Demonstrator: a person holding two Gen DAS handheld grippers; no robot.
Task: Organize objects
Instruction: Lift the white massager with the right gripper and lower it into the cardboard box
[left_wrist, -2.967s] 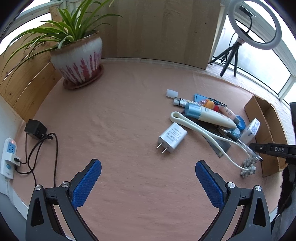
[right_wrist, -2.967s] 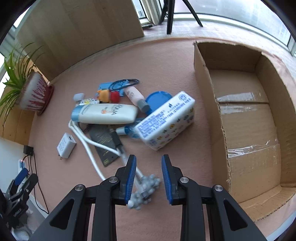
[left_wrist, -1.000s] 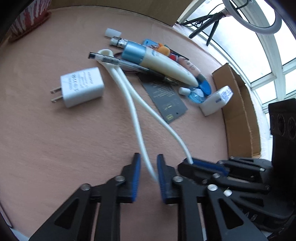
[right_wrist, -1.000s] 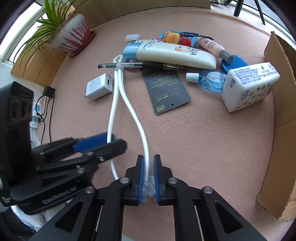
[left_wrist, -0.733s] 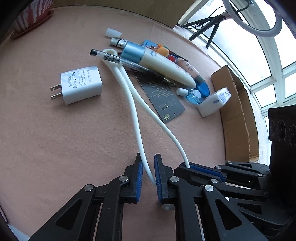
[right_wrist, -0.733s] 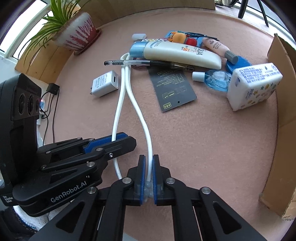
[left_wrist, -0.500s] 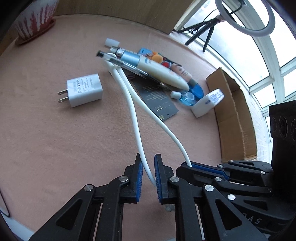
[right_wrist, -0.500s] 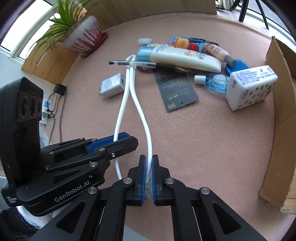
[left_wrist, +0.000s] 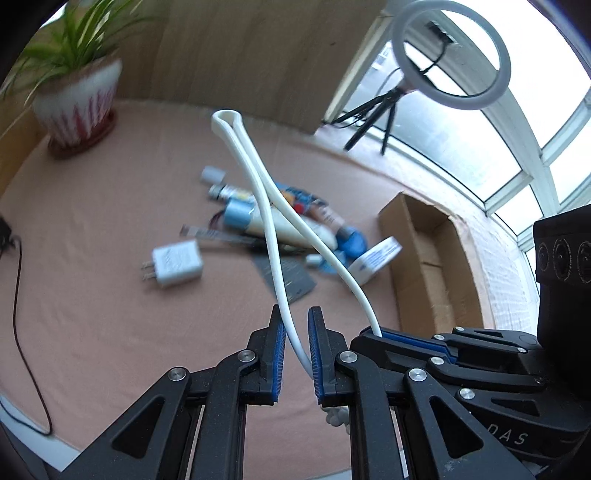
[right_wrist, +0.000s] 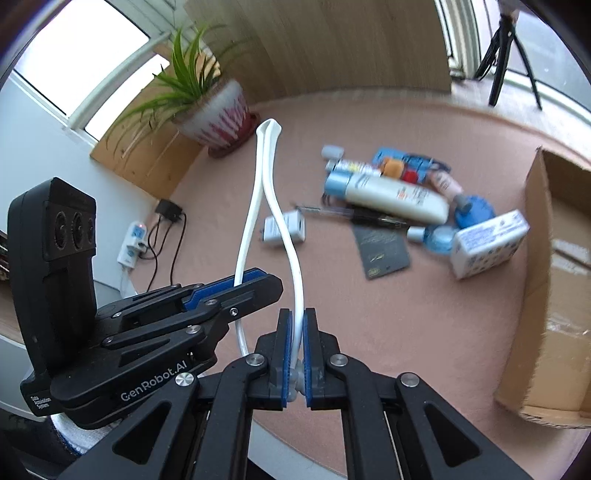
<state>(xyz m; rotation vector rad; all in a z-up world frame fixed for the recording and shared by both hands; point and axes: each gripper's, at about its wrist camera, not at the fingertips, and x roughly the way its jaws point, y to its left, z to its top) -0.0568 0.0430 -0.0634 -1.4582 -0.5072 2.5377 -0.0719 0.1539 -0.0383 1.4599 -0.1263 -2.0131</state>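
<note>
Both grippers, left (left_wrist: 297, 350) and right (right_wrist: 297, 354), fingers clamped on the lifted white cable (left_wrist: 271, 236); next, carry it right into the cardboard box (left_wrist: 428, 258).

Desk (right_wrist: 221, 206): carries the pile, plant, box.
Plant (right_wrist: 214, 110): far left corner, before the wall panel.
Pile: mid-desk; charger (right_wrist: 284, 229) leftmost, tube (right_wrist: 391, 199) behind the pen (right_wrist: 354, 214), card (right_wrist: 382, 251) in front, pack (right_wrist: 487, 247) rightmost.
Box (right_wrist: 554, 280): right of pack.
Cable (right_wrist: 258, 206): lifted over the desk, one end in each tool; left tool (left_wrist: 296, 354) beside right tool (right_wrist: 297, 354).
</note>
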